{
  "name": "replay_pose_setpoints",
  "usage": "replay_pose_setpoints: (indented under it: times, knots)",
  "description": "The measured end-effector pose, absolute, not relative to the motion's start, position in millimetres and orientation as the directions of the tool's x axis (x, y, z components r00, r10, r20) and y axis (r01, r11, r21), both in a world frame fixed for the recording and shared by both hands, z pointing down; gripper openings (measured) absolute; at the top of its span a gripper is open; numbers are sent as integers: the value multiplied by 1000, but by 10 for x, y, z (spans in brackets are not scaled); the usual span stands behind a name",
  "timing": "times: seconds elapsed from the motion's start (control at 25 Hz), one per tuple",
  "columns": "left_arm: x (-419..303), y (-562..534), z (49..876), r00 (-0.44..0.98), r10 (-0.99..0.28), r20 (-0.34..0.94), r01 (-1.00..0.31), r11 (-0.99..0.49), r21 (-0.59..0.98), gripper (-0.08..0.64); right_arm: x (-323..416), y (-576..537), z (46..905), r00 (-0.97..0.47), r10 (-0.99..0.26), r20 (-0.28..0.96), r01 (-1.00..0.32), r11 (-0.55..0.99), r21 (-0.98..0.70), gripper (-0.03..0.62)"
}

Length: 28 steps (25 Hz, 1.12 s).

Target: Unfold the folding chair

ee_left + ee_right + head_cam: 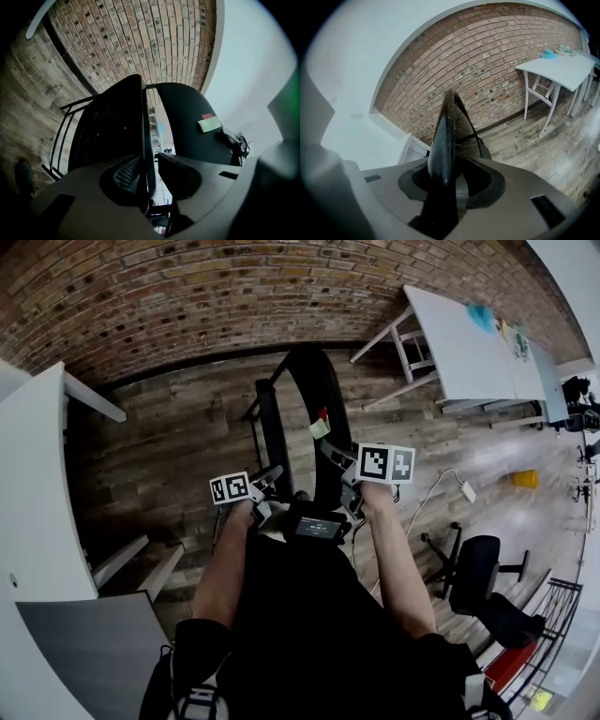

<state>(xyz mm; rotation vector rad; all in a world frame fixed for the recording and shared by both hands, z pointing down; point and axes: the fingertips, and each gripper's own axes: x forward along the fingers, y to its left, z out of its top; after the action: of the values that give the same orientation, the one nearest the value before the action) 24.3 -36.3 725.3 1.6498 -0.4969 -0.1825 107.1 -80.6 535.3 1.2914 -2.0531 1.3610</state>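
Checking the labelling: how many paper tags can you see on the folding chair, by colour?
green tag: 1
red tag: 1
Total: 2, both on the folding chair

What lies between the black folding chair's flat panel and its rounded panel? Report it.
Nothing: the gap between flat panel and rounded panel is bare, per left gripper view.

No readable txt or nos., green/red tag (209, 123) on folding chair (180, 115) too blurry to read
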Motion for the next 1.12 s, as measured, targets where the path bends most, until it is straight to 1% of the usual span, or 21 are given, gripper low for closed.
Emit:
replay_pose_setpoints:
  times: [0.08,0.24,0.36,0.64,0.96,1.12]
  knots:
    - [227,-340,7276,890,-422,172,-211,-47,976,107,1016,-792,5355,-525,-488,698,-833,128,-538,155]
    - [151,-377,7263,874,-480,81,-83,18,996,109,1052,-819,5341,-544,-489,682,-820,139,-555,161]
    - [40,-368,7314,854,-514,78,-70,36,997,107,1234,-843,5377,-559,-490,669,-807,135,-575,161]
    - [-426,-308,7590,794,-564,226,-213,91,973,109,1646,-908,5564,-588,-498,638,-777,126,-617,149]
    - [-617,-302,7723,729,-602,326,-327,112,938,140,1861,-948,5677,-542,-532,651,-818,154,-555,108]
    - [-718,-281,7863,665,-588,459,-475,142,869,169,2042,-974,5788,-525,-544,655,-832,164,-530,87]
